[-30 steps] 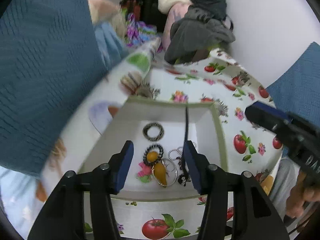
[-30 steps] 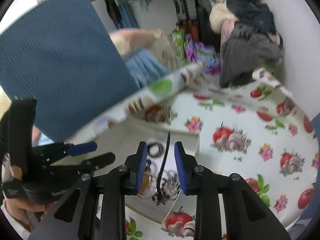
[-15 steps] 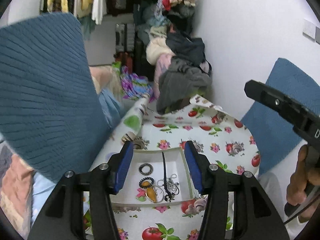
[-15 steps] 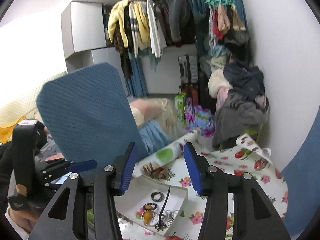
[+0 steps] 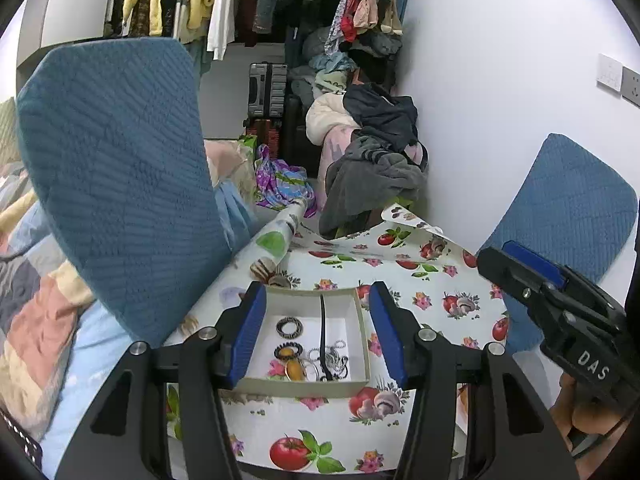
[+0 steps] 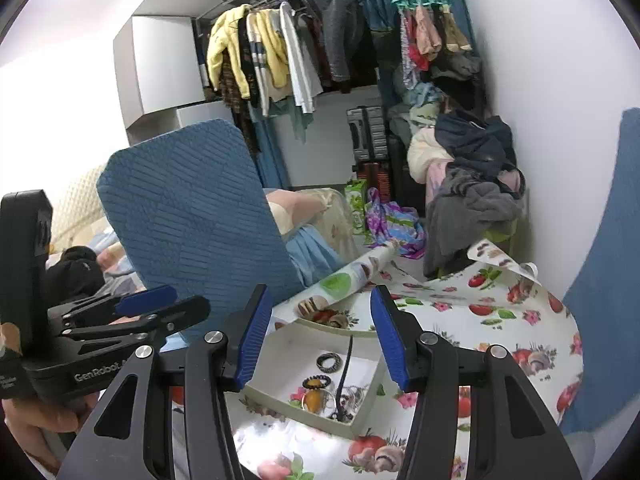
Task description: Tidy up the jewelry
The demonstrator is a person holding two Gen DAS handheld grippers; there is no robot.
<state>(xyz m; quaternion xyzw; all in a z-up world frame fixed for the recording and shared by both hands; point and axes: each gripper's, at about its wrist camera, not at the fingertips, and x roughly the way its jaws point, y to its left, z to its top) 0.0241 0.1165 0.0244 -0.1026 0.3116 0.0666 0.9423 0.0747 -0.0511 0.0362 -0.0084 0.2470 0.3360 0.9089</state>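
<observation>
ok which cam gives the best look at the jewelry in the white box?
Left wrist. It looks almost straight down into the white box, so the jewelry lies spread out and unblocked. In the right wrist view the box sits skewed and the jewelry looks more bunched.

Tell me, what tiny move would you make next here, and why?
Probably bring one gripper back down toward the white box. Both the left gripper and the right gripper hover above it with open, empty fingers, the right's having just opened. The jewelry lies bunched at the box's near end: a dark patterned ring, an amber pendant and tangled silver pieces.
</observation>
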